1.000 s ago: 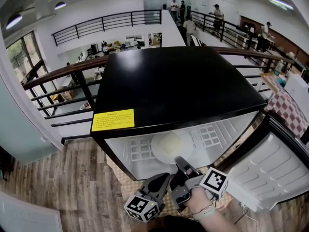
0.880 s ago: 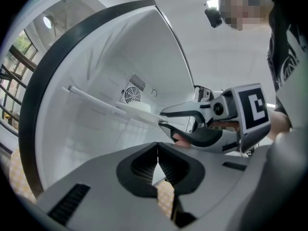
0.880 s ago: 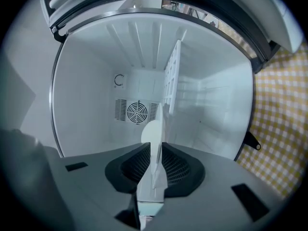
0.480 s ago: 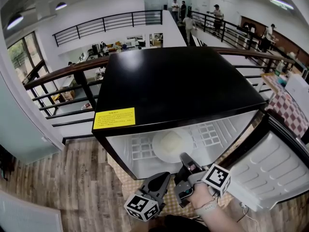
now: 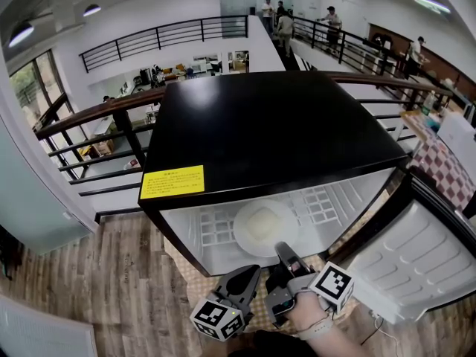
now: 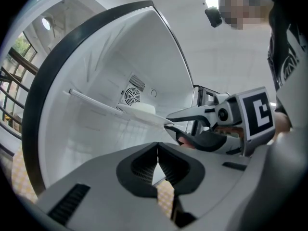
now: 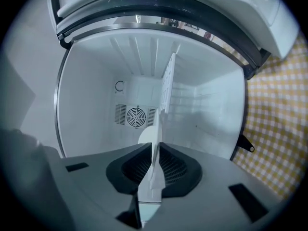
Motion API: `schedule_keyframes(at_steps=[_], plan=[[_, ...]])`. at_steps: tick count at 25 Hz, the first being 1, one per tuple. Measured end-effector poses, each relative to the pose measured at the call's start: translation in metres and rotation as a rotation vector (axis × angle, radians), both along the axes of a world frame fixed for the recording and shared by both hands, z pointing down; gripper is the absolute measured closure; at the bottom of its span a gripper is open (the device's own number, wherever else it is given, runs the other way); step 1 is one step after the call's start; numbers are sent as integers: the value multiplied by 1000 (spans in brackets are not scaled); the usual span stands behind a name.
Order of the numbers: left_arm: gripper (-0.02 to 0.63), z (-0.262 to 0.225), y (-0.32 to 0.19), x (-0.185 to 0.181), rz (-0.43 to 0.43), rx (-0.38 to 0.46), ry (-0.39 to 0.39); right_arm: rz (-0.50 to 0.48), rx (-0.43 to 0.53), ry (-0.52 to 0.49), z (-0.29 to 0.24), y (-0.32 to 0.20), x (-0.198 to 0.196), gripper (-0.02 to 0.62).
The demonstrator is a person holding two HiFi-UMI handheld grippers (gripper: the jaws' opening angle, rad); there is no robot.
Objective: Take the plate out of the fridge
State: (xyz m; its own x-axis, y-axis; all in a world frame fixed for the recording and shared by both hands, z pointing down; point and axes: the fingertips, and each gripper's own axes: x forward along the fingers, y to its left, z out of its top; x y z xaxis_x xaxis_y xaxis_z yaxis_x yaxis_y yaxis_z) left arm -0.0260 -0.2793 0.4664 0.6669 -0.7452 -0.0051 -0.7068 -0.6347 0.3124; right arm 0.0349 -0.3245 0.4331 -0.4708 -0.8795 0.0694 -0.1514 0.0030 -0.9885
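I'm pinching the plate [image 5: 262, 227] inside the fridge [image 5: 268, 136]
My right gripper [image 5: 283, 251] is closing on the plate's 6 o'clock rim while it's lying on the shelf [image 5: 321, 205]; my left gripper [image 5: 251, 273], narrowed to nothing and empty, is hovering at 7 o'clock.

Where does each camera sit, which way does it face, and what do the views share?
Head view: on the person's head, steeply down on the fridge; left gripper, right gripper and a wrist show.
Left gripper view: on that gripper, along its shut, empty jaws into the fridge.
Right gripper view: rolled sideways, into the fridge; jaws shut on the plate.
Shared: all three show the plate.
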Motion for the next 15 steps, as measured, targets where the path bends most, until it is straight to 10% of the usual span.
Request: schedule_keyframes(at_steps=[15], plan=[[597, 2, 3, 1, -8, -8, 1, 7, 2, -57, 5, -13, 1, 542]])
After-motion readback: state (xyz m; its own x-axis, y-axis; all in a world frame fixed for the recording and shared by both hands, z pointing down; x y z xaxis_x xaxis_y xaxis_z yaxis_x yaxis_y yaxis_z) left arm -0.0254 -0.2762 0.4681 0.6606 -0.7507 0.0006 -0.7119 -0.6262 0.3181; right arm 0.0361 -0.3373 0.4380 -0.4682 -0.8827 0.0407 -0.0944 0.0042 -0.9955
